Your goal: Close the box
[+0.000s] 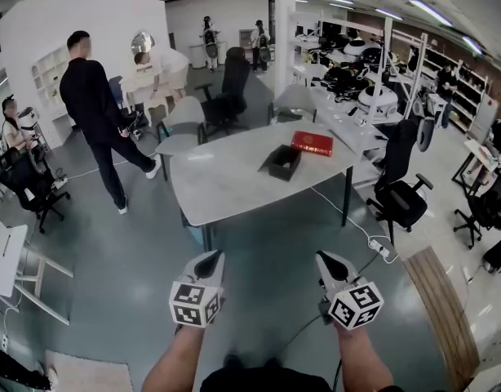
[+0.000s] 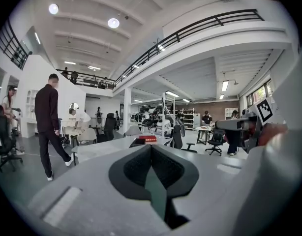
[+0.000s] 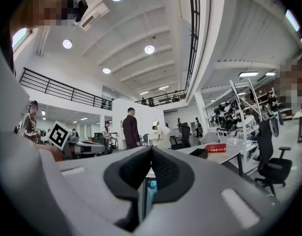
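Left claw (image 1: 210, 258): held low at the near left over the floor; in the left gripper view (image 2: 151, 147) its jaws are seen pressed together, with nothing between them.
Right claw (image 1: 327, 258): held at the near right, beside the left one and apart from it; in the right gripper view (image 3: 151, 149) its tips are seen meeting, and nothing is held.
Box (image 1: 281, 162): a black box with its top open is set on the desk (image 1: 226, 182), well beyond both claws and slightly right of the gap between them. It is touched by neither.
Box in the gripper views: it is seen far off, just above the left claw's tips (image 2: 137, 142) and to the right of the right claw's tips (image 3: 198, 153).
Red flat piece (image 1: 312, 143): laid on the desk just beyond the box, to its far right.
Surroundings: a person in black (image 1: 95, 109) is seen standing at the far left of the desk, and an office chair (image 1: 401, 194) at its right.
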Available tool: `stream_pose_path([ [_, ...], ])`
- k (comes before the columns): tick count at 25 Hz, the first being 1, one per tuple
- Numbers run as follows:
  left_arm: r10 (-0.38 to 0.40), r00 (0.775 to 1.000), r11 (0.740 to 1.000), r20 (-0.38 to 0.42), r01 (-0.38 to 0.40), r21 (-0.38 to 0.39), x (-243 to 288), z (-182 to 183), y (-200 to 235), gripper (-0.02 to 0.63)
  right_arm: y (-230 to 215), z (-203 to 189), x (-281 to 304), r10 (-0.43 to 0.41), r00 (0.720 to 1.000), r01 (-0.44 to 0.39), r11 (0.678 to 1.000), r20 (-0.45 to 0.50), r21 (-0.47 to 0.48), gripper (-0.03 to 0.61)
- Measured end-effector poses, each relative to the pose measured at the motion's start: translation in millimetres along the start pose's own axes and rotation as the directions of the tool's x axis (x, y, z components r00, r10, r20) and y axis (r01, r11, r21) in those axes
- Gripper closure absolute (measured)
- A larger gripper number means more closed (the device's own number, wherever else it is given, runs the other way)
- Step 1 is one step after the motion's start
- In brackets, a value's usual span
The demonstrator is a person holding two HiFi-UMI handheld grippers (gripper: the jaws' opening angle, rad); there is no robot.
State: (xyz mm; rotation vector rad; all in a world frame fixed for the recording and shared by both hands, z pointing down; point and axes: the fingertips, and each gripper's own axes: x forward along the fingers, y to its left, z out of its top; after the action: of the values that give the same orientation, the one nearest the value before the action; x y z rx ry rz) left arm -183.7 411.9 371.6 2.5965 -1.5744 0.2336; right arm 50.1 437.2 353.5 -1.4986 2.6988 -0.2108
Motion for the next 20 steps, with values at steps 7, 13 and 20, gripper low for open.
stream_pose_path([
  [7,0.006,1.0,1.0,-0.017,-0.006,0.009,-10,-13,-30,0.604,-10,-16,-23,0.021,0.999,-0.021,0.999,-0.029,0.027,0.577],
  [13,0.01,1.0,1.0,-0.026,-0.01,-0.001,-8,-17,-32,0.603,-10,-21,-22,0.048,0.997,-0.047,0.998,-0.055,0.033,0.577],
  [20,-0.029,0.999,0.998,-0.04,0.027,-0.049,16,-26,-20,0.603,-13,-29,5,0.054,0.996,-0.05,0.998,-0.076,0.047,0.577],
])
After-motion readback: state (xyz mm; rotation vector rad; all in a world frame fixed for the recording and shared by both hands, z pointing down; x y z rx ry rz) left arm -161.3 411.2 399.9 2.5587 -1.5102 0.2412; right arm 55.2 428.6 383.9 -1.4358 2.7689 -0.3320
